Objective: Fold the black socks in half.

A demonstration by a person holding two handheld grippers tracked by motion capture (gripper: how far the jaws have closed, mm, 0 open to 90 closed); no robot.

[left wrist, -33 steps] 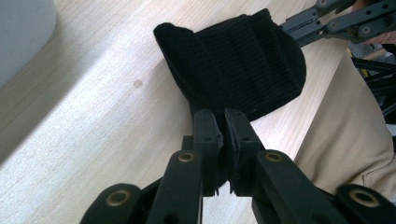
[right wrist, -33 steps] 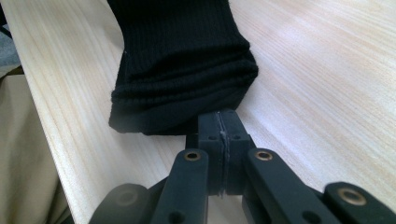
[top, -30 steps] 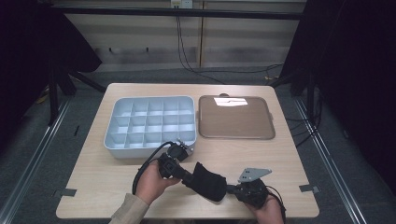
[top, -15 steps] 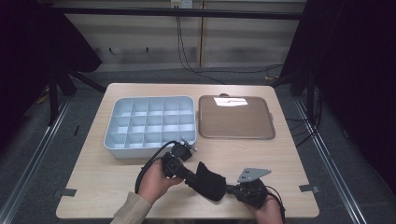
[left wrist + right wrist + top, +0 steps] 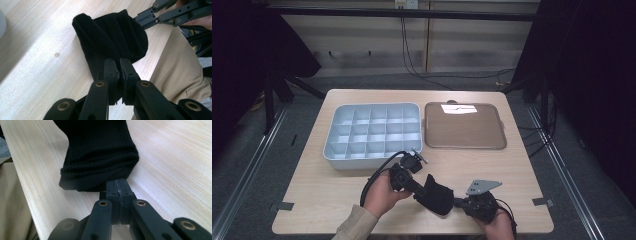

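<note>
Black sock point(image 5: 435, 194) sits near the front edge of the worktop point(image 5: 312, 185), between the two grippers, bunched into a short rounded lump.

Left gripper point(image 5: 418, 188): held in the person's left hand point(image 5: 382, 192), jaws pinching the sock's left end. In the left gripper view the jaws are clamped on a fold of black fabric point(image 5: 110, 42), narrow gap between them packed with cloth. Sock is ribbed knit, folded over on itself, lifted slightly off the wood at that end.

Right gripper point(image 5: 458, 202): held in the right hand point(image 5: 498, 226), grey three-cornered plate on top. In the right gripper view the jaws are pressed together right at the sock's cuff point(image 5: 98, 176); a thin edge of fabric looks caught between them, but the pinch point is mostly hidden under the cuff. Cuff opening faces this gripper, layers doubled.

Both grippers point at each other across the sock, close together.

Farther back on the worktop: white compartment tray point(image 5: 374, 132) on the left, brown flat tray point(image 5: 463, 126) just beside it on the right, a light glare on its far edge. Sock is well apart from both trays, nearer the white one. Left gripper's cable loops beside the white tray's front wall.
</note>
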